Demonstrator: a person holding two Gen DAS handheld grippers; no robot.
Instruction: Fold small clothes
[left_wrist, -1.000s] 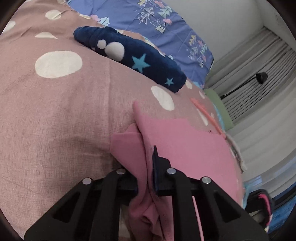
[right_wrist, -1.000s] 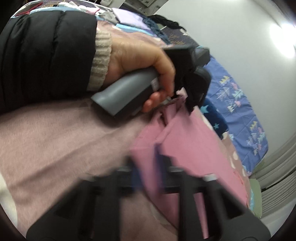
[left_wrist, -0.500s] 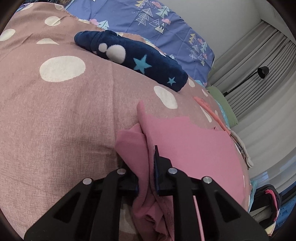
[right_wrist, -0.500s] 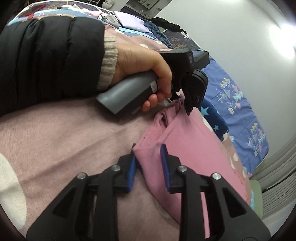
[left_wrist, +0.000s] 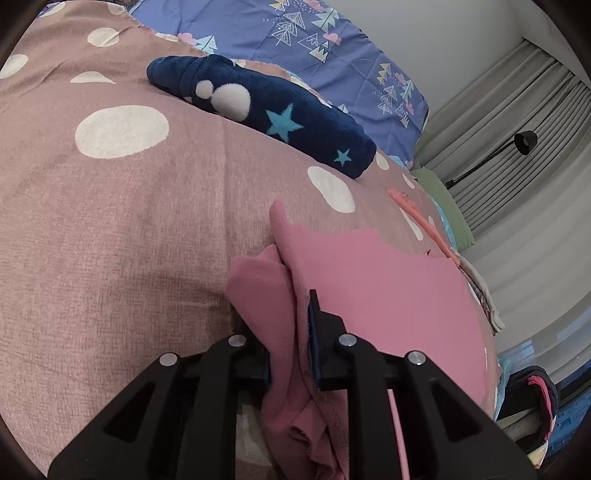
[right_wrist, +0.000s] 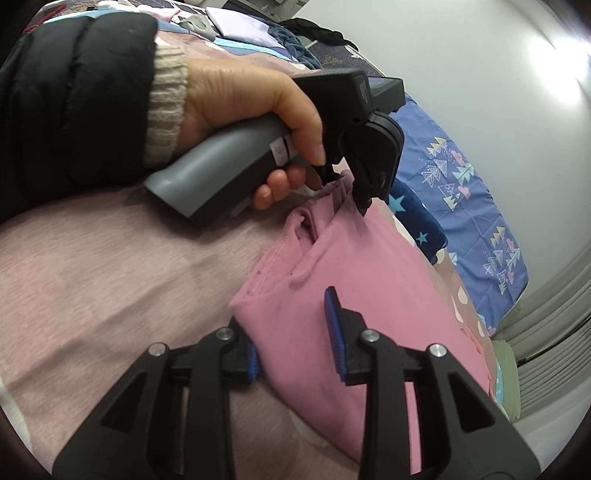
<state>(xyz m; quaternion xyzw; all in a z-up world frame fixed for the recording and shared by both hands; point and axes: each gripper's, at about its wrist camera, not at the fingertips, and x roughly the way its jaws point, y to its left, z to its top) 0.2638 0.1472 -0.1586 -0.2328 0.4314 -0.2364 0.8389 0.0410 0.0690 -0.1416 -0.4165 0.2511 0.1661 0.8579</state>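
Jaws: right gripper (right_wrist: 297, 341) opening around pink garment (right_wrist: 369, 295); left gripper (left_wrist: 291, 345) pinching it.

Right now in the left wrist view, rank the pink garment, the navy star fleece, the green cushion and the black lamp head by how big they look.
1. pink garment, though it lies nearest the camera
2. navy star fleece
3. green cushion, partly hidden
4. black lamp head, farthest off, so true size is unsure

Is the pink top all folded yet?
Not yet. The pink top looks doubled over on the bedspread. The right claw has just been opening, cloth between its jaws; the left claw, also easing open, pinches a bunched corner. Another fold looks left.
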